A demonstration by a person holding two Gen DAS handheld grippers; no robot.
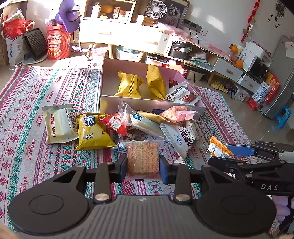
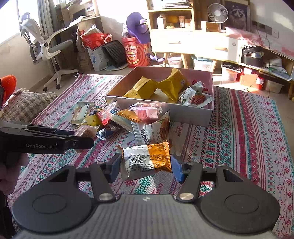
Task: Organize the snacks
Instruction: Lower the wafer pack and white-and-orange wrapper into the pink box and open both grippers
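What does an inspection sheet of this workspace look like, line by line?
Surface: patterned rug on the floor, sunlit.
Job's things: open box holding two yellow packs and pecan packets; loose pile of snacks in front of it.
Clutter: nothing seen on the rug besides the snacks.
Grippers: left gripper shut on clear-wrapped brown cake; right gripper shut on orange-white packet.
Cables: black cables hang from the wall socket behind the box.
Surroundings: shelf unit with fan, red tub, office chair, low cabinet with oranges.
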